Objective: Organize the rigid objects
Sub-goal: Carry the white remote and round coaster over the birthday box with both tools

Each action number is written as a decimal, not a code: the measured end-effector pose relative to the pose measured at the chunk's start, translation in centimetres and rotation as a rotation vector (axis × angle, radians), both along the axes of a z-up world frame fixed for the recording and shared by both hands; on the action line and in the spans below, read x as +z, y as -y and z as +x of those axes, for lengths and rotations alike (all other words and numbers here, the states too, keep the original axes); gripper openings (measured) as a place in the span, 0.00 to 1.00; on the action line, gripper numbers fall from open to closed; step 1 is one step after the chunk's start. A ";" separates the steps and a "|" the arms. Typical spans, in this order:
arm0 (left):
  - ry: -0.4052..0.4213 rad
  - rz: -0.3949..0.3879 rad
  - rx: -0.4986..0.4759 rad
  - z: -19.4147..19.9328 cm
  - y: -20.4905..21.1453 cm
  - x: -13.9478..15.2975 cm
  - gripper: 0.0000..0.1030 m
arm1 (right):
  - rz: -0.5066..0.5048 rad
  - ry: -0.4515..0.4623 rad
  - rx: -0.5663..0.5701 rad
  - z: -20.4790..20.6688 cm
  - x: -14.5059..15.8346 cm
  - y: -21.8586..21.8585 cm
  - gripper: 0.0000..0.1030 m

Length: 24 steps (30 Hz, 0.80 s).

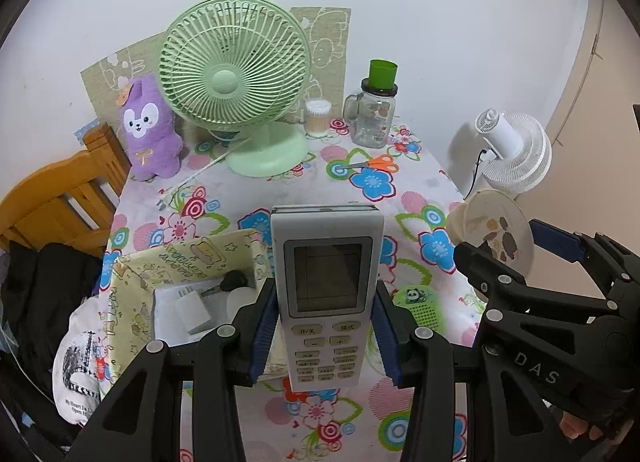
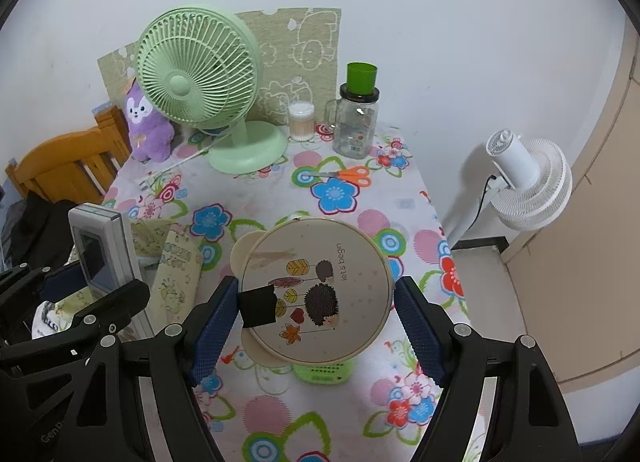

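Note:
My left gripper (image 1: 325, 326) is shut on a white air-conditioner remote (image 1: 326, 294), held upright above the flowered table beside a yellow fabric box (image 1: 168, 282). The box holds a white charger (image 1: 192, 312) and a black key (image 1: 234, 282). My right gripper (image 2: 314, 312) is shut on a round cream box with a hedgehog lid (image 2: 316, 290), held above a green panda item (image 2: 324, 374). In the left wrist view the round box (image 1: 494, 230) shows at the right. In the right wrist view the remote (image 2: 102, 250) shows at the left.
At the back of the table (image 1: 280, 190) stand a green fan (image 1: 236, 82), a purple plush (image 1: 148, 130), a cotton-swab jar (image 1: 318, 118) and a glass jar with a green cup (image 1: 370, 110). Orange scissors (image 1: 372, 164) lie nearby. A wooden chair (image 1: 60, 198) stands left, a white fan (image 1: 516, 154) right.

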State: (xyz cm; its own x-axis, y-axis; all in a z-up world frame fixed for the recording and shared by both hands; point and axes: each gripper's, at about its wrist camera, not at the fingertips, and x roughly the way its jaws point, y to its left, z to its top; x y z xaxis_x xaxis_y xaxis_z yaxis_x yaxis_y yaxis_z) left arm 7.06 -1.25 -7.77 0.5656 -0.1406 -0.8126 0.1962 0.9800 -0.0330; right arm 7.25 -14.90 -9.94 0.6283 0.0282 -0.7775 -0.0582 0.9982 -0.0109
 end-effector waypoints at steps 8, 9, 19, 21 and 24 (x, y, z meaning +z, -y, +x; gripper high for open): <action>-0.018 0.003 -0.006 0.2 -3.1 -0.5 0.45 | -0.007 -0.011 0.010 -0.2 -0.5 -3.4 0.77; -0.021 0.003 -0.005 0.3 -3.5 -0.6 0.45 | -0.007 -0.012 0.011 -0.1 -0.5 -3.7 0.77; -0.036 -0.001 0.025 0.9 -7.0 -1.4 0.45 | -0.018 -0.028 0.047 1.0 -1.2 -7.7 0.77; -0.043 0.003 0.031 1.2 -7.6 -1.7 0.45 | -0.022 -0.040 0.051 1.5 -1.5 -8.5 0.77; -0.052 0.004 0.040 1.7 -8.5 -2.1 0.45 | -0.017 -0.056 0.057 2.1 -2.0 -9.3 0.77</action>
